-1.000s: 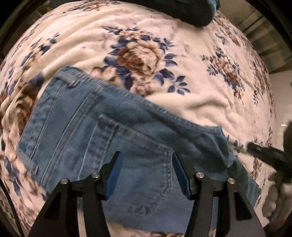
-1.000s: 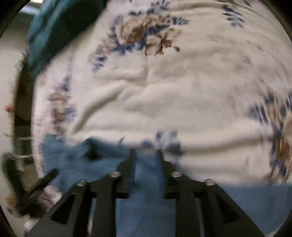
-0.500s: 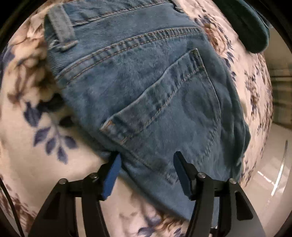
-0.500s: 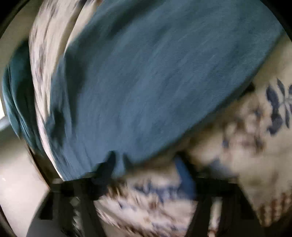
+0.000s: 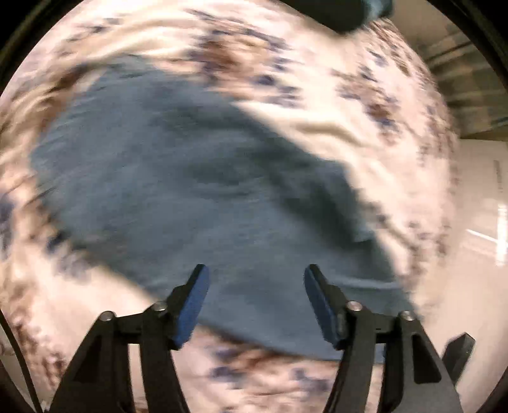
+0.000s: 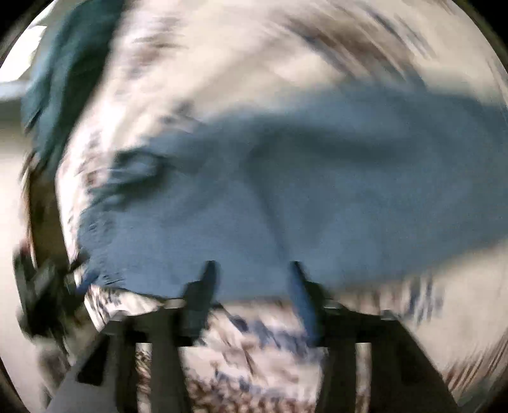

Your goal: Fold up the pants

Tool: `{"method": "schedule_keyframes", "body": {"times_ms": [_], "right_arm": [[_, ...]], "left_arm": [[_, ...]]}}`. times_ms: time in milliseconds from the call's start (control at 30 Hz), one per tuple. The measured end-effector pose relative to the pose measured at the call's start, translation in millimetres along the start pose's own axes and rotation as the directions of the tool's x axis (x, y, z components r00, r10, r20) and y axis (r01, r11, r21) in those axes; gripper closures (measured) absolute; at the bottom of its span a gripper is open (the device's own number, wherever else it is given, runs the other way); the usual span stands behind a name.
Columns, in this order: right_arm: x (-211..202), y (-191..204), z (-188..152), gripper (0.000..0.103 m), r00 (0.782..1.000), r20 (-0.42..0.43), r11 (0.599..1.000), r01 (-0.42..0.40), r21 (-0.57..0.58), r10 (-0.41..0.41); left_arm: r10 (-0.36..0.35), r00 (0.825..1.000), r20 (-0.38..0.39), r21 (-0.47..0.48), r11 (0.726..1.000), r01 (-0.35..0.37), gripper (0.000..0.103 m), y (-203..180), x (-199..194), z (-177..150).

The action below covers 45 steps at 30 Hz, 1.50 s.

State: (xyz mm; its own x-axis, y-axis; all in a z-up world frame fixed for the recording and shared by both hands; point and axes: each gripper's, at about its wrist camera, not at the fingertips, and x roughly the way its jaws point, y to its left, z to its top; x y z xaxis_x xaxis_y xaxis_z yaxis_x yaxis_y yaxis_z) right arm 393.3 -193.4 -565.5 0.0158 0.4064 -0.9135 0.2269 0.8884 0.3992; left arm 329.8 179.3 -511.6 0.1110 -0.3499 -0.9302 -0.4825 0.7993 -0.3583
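The blue denim pants (image 5: 197, 197) lie folded on a floral blanket (image 5: 333, 104); both views are motion-blurred. My left gripper (image 5: 255, 286) is open and empty, its blue-padded fingers hovering over the near edge of the denim. In the right wrist view the pants (image 6: 285, 197) spread across the middle, with a frayed hem at the lower left. My right gripper (image 6: 252, 279) is open and empty, its tips over the near edge of the denim.
A dark teal cloth (image 5: 343, 12) lies at the far edge of the blanket; it also shows in the right wrist view (image 6: 60, 73). Pale floor (image 5: 476, 222) lies beyond the blanket's right side. The other gripper's tip (image 5: 458, 349) shows at the lower right.
Both grippers have pulled back from the pants, which now lie farther off and more fully in view. The right gripper, shut on denim a second ago, has opened.
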Motion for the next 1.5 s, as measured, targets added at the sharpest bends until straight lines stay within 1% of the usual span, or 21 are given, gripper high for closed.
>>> {"method": "schedule_keyframes", "body": {"times_ms": [100,233,300,333,367,400,433,567,633,667,800,933,1000,1033,1067,1133,1233,1267,1300,1400,1500], "right_arm": [[10.9,59.3,53.7,0.032,0.998,0.064,0.956,0.030,-0.292,-0.012],[58.9,112.0,93.1,0.033,0.985,0.056,0.800,0.167,-0.577,-0.164],[81.4,120.2,99.1,0.045,0.981,0.002,0.746,0.148,-0.650,-0.193],[90.7,120.3,97.1,0.072,0.977,-0.025,0.719,0.138,-0.681,-0.211],[95.0,116.3,94.8,0.092,0.967,-0.020,0.697,0.170,-0.697,-0.255],[101.4,111.6,96.8,0.092,0.958,-0.022,0.692,0.190,-0.697,-0.285],[100.4,105.3,99.9,0.094,0.964,-0.034,0.717,0.172,-0.676,-0.263],[83.4,56.8,130.7,0.097,0.992,-0.113,0.920,0.014,-0.391,-0.063],[81.9,34.5,142.9,0.099,0.994,-0.110,0.963,-0.011,-0.270,-0.020],[80.8,25.2,147.2,0.100,0.995,-0.078,0.969,0.041,-0.243,-0.062],[72.8,8.9,148.7,0.099,0.995,-0.071,0.978,0.049,-0.202,-0.065],[40.7,53.1,119.3,0.097,0.997,-0.038,0.937,-0.070,-0.343,0.061],[43.0,87.6,100.4,0.096,0.998,-0.047,0.897,-0.062,-0.437,0.046],[46.1,105.2,93.6,0.088,0.999,-0.029,0.863,-0.027,-0.504,0.014],[55.4,126.6,85.4,0.063,0.999,-0.015,0.806,0.021,-0.592,-0.038],[73.1,148.1,77.4,0.042,0.998,-0.006,0.747,0.045,-0.663,-0.065],[102.6,169.0,89.9,0.047,0.996,-0.028,0.731,0.042,-0.681,-0.082],[103.9,174.0,92.9,0.081,0.997,-0.034,0.734,0.030,-0.679,-0.072],[108.6,173.7,100.2,0.100,0.997,-0.052,0.749,0.009,-0.663,-0.057],[117.1,166.1,120.8,0.100,0.997,-0.073,0.815,-0.033,-0.579,-0.011],[136.0,145.5,129.7,0.100,0.973,-0.223,0.878,-0.155,-0.454,0.056]], "left_arm": [[-0.095,0.989,-0.114,-0.037,0.995,0.092,0.039,-33.8,42.0,46.4],[-0.092,0.975,-0.203,-0.055,0.995,0.082,0.039,-62.2,89.2,82.1],[-0.042,0.971,-0.234,-0.068,0.997,0.027,0.042,-64.4,108.0,86.6],[-0.027,0.972,-0.234,-0.073,0.997,0.010,0.043,-64.0,110.4,86.2],[-0.014,0.973,-0.229,-0.075,0.997,-0.003,0.054,-62.4,111.2,86.8],[0.001,0.975,-0.224,-0.077,0.997,-0.019,0.065,-60.5,110.1,86.9],[0.003,0.975,-0.224,-0.085,0.996,-0.023,0.070,-57.8,108.8,86.8],[-0.080,0.978,-0.195,-0.205,0.978,0.039,0.072,-36.8,98.0,98.9],[-0.097,0.981,-0.166,-0.243,0.969,0.055,0.072,-30.0,96.0,108.1],[-0.096,0.985,-0.146,-0.251,0.966,0.057,0.072,-27.4,93.0,112.2],[-0.133,0.988,-0.082,-0.243,0.964,0.110,0.071,-28.8,73.2,120.3],[-0.107,0.994,-0.008,-0.120,0.987,0.105,0.059,-41.4,38.0,99.9],[-0.075,0.997,0.019,-0.092,0.993,0.076,0.058,-38.5,28.6,90.5],[-0.054,0.998,0.025,-0.084,0.995,0.056,0.058,-33.4,27.1,92.1],[-0.007,0.999,0.043,-0.078,0.997,0.011,0.058,-32.4,27.8,92.8],[0.106,0.991,0.087,-0.044,0.994,-0.102,0.058,-26.5,27.5,91.1],[0.196,0.974,0.114,-0.004,0.981,-0.196,0.058,-17.3,32.7,89.7],[0.220,0.968,0.119,0.004,0.975,-0.222,0.058,-12.3,33.0,89.1],[0.234,0.965,0.121,0.011,0.971,-0.237,0.058,-6.7,34.5,88.7],[0.263,0.955,0.137,0.018,0.963,-0.268,0.058,7.0,35.5,86.5],[0.260,0.956,0.133,0.005,0.965,-0.263,0.058,20.8,34.2,83.9]]}}
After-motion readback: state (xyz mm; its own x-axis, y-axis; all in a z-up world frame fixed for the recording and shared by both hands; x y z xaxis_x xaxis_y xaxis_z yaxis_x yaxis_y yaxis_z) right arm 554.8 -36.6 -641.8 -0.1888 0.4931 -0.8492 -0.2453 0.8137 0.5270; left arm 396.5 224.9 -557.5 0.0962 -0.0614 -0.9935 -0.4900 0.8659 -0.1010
